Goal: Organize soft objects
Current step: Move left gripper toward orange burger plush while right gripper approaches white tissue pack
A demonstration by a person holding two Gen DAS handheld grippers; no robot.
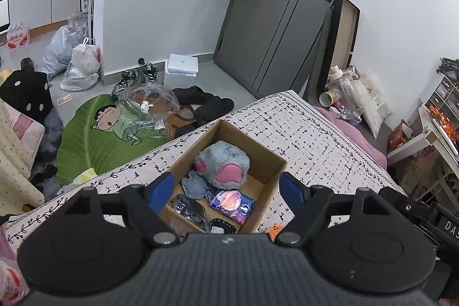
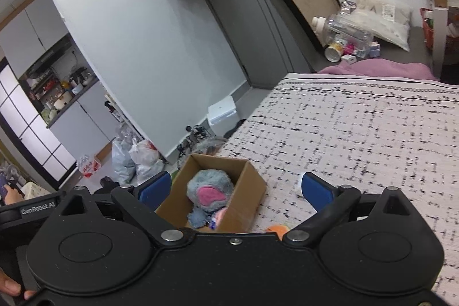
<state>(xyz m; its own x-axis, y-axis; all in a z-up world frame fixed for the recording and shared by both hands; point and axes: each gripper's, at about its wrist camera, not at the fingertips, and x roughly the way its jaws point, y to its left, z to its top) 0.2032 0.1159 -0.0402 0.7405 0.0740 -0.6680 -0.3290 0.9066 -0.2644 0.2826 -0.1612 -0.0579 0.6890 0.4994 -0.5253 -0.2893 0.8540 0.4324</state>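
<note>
An open cardboard box point(image 1: 266, 154) stands on the patterned bed cover point(image 1: 330, 139). In it lie a grey plush with pink patches point(image 1: 222, 164), a small grey fabric piece point(image 1: 196, 185), a dark shiny pouch point(image 1: 189, 208) and a colourful planet-print packet point(image 1: 232, 204). My left gripper point(image 1: 226, 189) is open and empty above the box's near side. An orange soft toy point(image 1: 274, 230) lies just right of the box. In the right wrist view the box point(image 2: 246, 191) holds the plush point(image 2: 210, 189); my right gripper point(image 2: 235, 188) is open and empty over it. The orange toy point(image 2: 276, 230) peeks out beside it.
The bed cover point(image 2: 358, 134) stretches right. A green leaf rug point(image 1: 94, 139) with a plastic bag point(image 1: 149, 102), black clothes point(image 1: 206, 103), white bags point(image 1: 80, 65) and a white box point(image 1: 182, 66) lie on the floor. A grey door point(image 1: 275, 19) stands behind. Bottles point(image 1: 348, 96) sit at the bed's end.
</note>
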